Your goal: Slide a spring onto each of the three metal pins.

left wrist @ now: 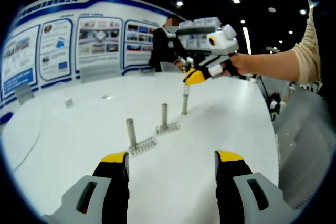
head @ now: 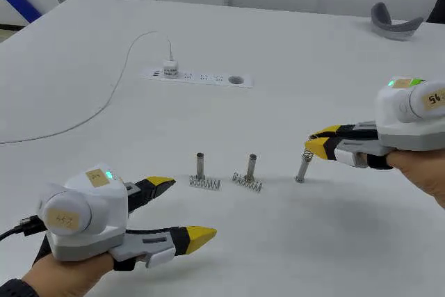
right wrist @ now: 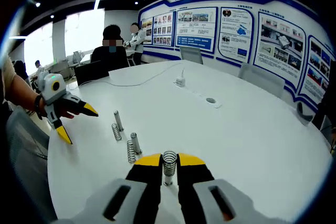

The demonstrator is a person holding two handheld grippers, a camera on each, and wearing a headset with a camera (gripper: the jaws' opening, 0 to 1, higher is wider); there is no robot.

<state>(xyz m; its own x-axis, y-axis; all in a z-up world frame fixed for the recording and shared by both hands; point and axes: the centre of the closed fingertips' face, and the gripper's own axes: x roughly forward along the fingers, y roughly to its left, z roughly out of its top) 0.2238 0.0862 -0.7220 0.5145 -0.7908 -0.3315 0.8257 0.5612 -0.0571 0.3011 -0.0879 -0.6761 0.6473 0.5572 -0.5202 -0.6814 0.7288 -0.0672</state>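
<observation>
Three metal pins stand in a row on the white table: left pin (head: 199,166), middle pin (head: 252,165), right pin (head: 302,170). One loose spring (head: 204,183) lies at the foot of the left pin and another loose spring (head: 247,182) at the foot of the middle pin. My right gripper (head: 313,144) is shut on a third spring (right wrist: 169,162), which sits over the top of the leaning right pin (right wrist: 167,180). My left gripper (head: 184,208) hovers open and holds nothing, in front of the left pin (left wrist: 130,132).
A white power strip (head: 198,76) with a plugged-in charger (head: 170,67) and trailing cable lies behind the pins. A grey curved object (head: 395,22) rests at the far right. People (right wrist: 113,43) and chairs are beyond the table.
</observation>
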